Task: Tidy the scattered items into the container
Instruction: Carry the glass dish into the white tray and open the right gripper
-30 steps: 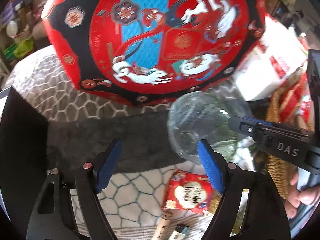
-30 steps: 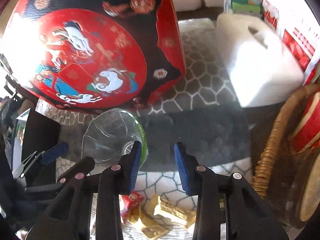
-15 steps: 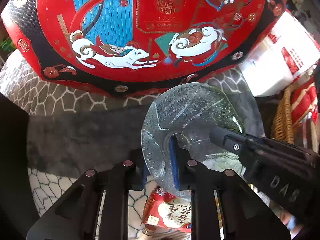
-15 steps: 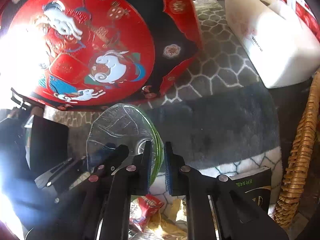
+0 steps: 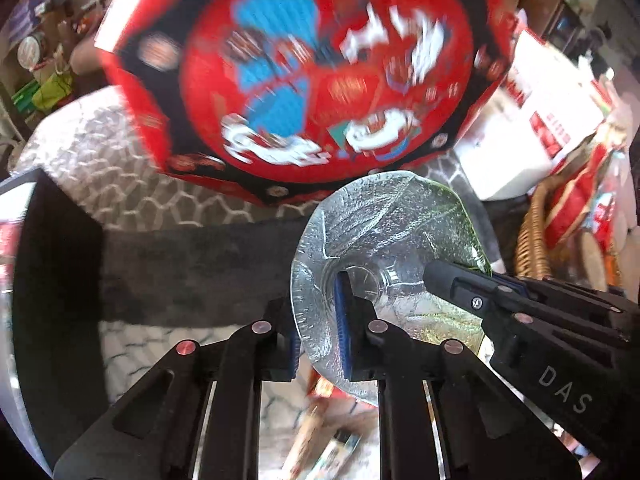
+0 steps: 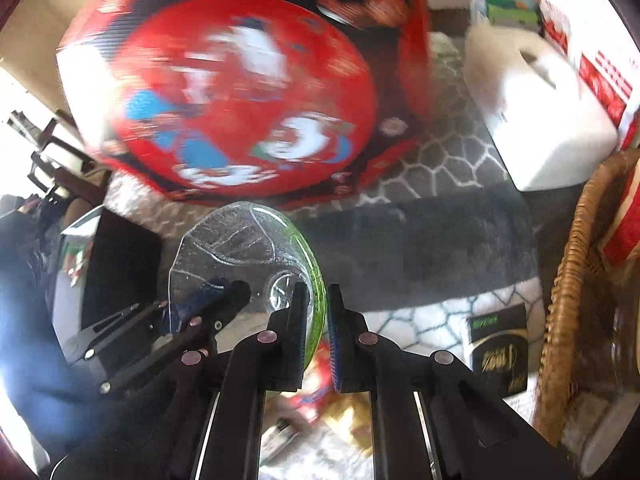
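Glass plate (image 5: pixel 384 240) is clamped by both our grippers, left (image 5: pixel 320 320) at nine o'clock, right (image 6: pixel 318 320) at three, so we lift level.

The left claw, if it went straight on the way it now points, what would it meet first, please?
The left claw is shut on the clear glass dish. Beyond the dish lies the dark grey rug, probably met first; depth is unclear.
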`<state>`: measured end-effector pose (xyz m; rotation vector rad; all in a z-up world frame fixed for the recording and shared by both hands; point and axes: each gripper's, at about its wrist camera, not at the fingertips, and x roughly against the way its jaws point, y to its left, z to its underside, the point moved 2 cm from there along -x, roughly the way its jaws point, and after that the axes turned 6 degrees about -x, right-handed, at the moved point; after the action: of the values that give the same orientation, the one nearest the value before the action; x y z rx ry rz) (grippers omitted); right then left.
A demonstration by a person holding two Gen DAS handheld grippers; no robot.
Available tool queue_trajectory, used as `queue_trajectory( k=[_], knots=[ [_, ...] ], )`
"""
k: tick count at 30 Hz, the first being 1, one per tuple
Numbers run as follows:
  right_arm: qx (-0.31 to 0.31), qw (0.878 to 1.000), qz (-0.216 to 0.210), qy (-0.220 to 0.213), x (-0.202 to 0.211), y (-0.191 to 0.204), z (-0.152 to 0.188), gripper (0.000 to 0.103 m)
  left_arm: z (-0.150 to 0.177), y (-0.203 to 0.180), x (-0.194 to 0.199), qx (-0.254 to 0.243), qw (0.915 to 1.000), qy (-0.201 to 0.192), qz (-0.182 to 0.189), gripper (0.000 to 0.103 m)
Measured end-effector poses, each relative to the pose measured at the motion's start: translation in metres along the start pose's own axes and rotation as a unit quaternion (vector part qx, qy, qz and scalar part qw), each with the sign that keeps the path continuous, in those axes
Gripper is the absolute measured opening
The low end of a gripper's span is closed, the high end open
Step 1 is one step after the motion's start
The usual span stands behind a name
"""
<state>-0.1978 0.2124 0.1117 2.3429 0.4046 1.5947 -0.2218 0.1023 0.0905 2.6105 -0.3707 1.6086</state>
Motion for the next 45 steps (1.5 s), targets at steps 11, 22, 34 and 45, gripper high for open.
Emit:
queue_trajectory(
  k=[11,22,34,45],
  knots=[
    [0.070,0.997,-0.020,-0.007,0.054,0.139,0.039,0.009,0.032,0.099,0.116,0.037,0.9982,-0.034,-0.034,0.014],
    [0.141,0.988,-0.064,0.013,0.040,0.306,0.075,0.009,0.083,0.242,0.191,0.097,0.9913,-0.038,-0.080,0.015],
    [0.154,0.977,-0.094,0.112,-0.095,0.424,0.105,0.008,0.143,0.394,0.149,0.150,0.9811,0.030,-0.118,0.015],
    [0.152,0.973,-0.073,0.160,-0.175,0.436,0.117,0.008,0.161,0.429,0.093,0.157,0.9773,0.087,-0.113,0.015]
  ],
)
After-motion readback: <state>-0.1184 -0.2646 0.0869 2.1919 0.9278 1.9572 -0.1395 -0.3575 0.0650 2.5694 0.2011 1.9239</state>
